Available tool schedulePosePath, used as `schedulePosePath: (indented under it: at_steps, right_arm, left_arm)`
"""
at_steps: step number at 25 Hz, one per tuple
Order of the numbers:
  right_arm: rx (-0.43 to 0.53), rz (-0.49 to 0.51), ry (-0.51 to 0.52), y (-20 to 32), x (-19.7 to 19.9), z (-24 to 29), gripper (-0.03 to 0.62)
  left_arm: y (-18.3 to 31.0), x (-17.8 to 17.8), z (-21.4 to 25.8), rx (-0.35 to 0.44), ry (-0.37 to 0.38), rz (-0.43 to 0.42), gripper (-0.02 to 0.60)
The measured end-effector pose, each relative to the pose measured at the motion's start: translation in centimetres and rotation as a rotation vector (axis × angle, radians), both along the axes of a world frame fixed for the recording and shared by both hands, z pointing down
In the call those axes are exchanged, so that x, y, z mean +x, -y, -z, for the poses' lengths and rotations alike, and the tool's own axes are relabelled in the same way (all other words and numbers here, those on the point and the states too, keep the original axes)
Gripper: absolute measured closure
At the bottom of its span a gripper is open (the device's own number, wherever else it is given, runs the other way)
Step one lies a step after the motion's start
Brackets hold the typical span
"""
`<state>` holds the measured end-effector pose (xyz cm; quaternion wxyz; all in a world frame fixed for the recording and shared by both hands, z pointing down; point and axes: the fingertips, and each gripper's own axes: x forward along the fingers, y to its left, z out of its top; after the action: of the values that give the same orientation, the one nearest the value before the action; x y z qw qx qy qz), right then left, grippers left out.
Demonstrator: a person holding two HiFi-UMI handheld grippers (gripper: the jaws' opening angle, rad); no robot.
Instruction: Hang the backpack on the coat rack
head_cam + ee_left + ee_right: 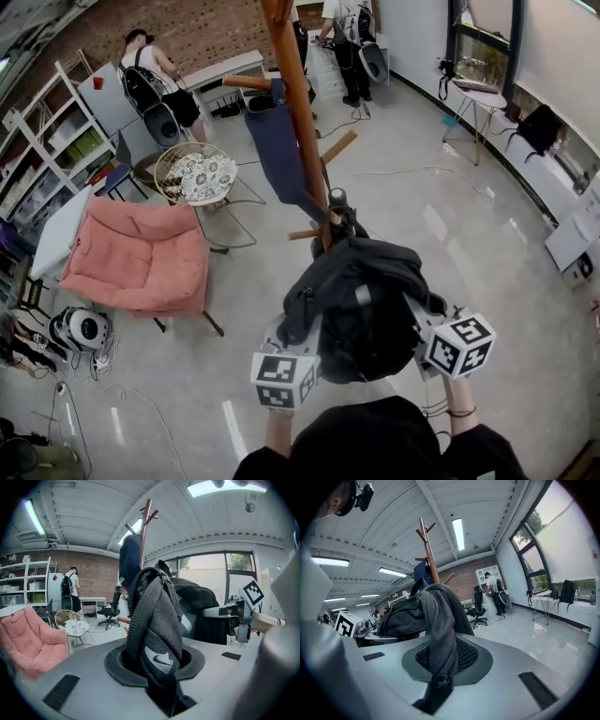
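Backpack [366,300] is clamped by L gripper [157,665] & R gripper [439,674] on its mesh, held spread for hooking; coat rack [298,122] at 12 o'clock.

Floor [469,281]: glossy grey. On it: pink armchair [141,258], wire chair [195,174] just beside it, coat rack [298,122] (base hidden), small table [478,98], loose cable [394,172].
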<state>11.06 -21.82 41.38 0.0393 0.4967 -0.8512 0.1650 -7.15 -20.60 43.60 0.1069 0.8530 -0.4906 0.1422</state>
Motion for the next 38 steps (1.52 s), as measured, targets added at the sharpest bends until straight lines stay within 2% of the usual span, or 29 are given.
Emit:
schedulePosePath:
  at_steps: [12, 19, 26, 38]
  right_arm:
    - [-0.074, 0.174, -0.007, 6.8, 0.7, -2.1, 0.559]
    - [-0.106, 0.245, -0.007, 9.2, 0.8, -4.5, 0.559]
    - [-0.141, 0.260, -0.011, 10.7, 0.7, -6.4, 0.559]
    - [-0.171, 0.216, -0.014, 12.0, 0.0, -9.5, 0.559]
  left_arm:
    - [3.9, 1.2, -2.2, -0.071, 0.003, 0.157, 0.469]
    - [5.1, 1.6, -4.6, -0.110, 0.018, 0.221, 0.469]
    - [6.2, 1.6, -6.4, -0.154, 0.026, 0.243, 0.469]
    - [7.1, 1.2, -10.1, -0.211, 0.021, 0.263, 0.469]
